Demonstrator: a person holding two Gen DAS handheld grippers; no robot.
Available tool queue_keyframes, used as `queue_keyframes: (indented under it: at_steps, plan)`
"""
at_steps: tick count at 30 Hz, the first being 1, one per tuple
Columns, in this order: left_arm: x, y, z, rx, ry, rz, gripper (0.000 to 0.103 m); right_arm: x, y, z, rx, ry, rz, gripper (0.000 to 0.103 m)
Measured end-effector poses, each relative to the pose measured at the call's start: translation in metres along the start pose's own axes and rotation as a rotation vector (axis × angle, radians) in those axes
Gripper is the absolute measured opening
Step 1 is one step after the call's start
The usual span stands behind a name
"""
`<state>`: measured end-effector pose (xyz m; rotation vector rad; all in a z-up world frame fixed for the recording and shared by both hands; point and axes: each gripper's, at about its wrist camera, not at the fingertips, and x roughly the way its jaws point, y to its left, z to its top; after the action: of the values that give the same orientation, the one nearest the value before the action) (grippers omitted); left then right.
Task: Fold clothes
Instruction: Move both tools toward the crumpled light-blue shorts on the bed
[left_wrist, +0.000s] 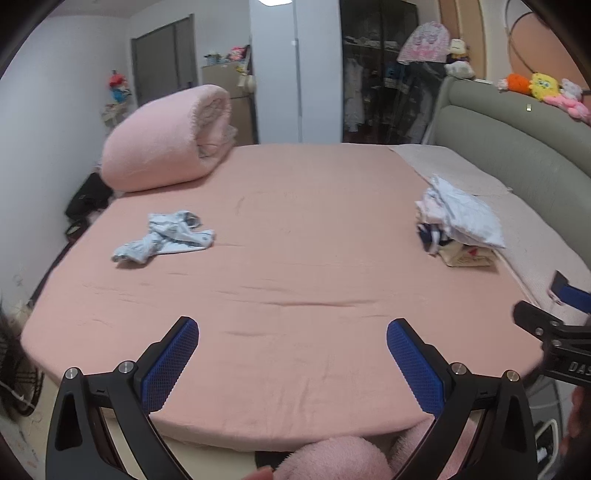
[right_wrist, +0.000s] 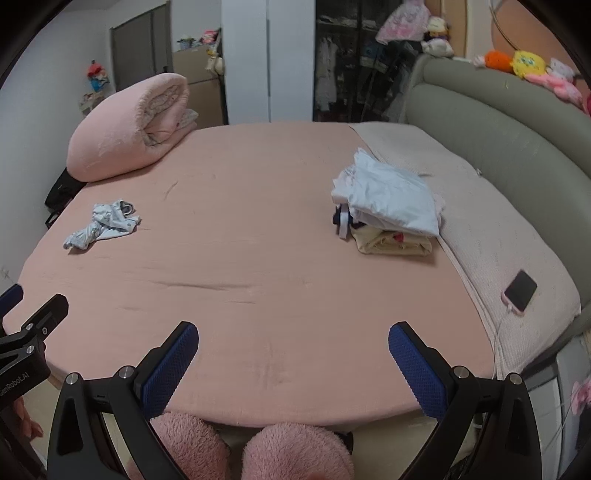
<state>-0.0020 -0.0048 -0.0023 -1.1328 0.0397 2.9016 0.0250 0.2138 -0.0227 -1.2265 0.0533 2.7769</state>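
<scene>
On the pink bed (left_wrist: 295, 240), your left view shows a crumpled garment (left_wrist: 162, 238) left to fold, left gripper (left_wrist: 291, 354) spread empty; your right view shows the folded stack (right_wrist: 388, 210), right gripper (right_wrist: 293, 354) spread too.

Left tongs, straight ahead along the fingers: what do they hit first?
Likely just the bare pink bedsheet. The left tongs are open and aimed at the middle of the bed; the crumpled light-blue garment lies off to the left, the folded clothes stack to the right. Depth is unclear.
</scene>
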Motion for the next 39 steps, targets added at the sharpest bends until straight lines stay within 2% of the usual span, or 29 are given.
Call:
queue_keyframes:
  at_steps: [2,4,5,6,8,10,12,16,20,24,29,39]
  plan:
    - [0.003,0.001,-0.001,0.01,0.007,-0.016,0.103,-0.002,0.0,-0.001,-0.02,-0.006,0.0,0.103]
    - [0.01,-0.009,-0.006,0.065,0.016,0.005,0.103,-0.006,0.003,-0.002,-0.065,-0.015,-0.009,0.103]
    - [0.013,-0.011,-0.008,0.074,0.019,0.01,0.103,0.0,0.008,0.003,-0.101,0.015,-0.004,0.103]
    - [0.015,-0.008,-0.007,0.063,0.027,0.001,0.103,0.003,0.013,0.01,-0.133,0.034,0.011,0.103]
    - [0.022,0.002,-0.008,0.039,0.041,-0.019,0.103,-0.004,0.021,0.016,-0.178,0.016,0.043,0.103]
    - [0.02,0.031,-0.011,0.014,0.053,-0.053,0.103,-0.001,0.028,0.027,-0.195,0.01,0.066,0.103]
    - [0.025,0.052,-0.013,-0.025,0.074,-0.063,0.103,-0.004,0.03,0.009,-0.208,-0.055,0.081,0.103]
    - [0.028,0.094,-0.009,-0.109,0.038,-0.017,0.103,0.018,0.039,0.026,-0.214,-0.036,0.161,0.103]
    - [0.047,0.145,0.0,-0.197,0.023,0.017,0.1,0.046,0.068,0.052,-0.219,-0.027,0.242,0.103]
    - [0.073,0.194,0.01,-0.263,0.009,0.078,0.098,0.086,0.119,0.079,-0.279,0.011,0.318,0.1]
    - [0.131,0.263,0.027,-0.313,0.029,0.144,0.098,0.147,0.207,0.109,-0.412,0.026,0.322,0.093]
    - [0.275,0.376,0.05,-0.477,0.047,0.216,0.098,0.323,0.372,0.156,-0.521,0.081,0.334,0.093]
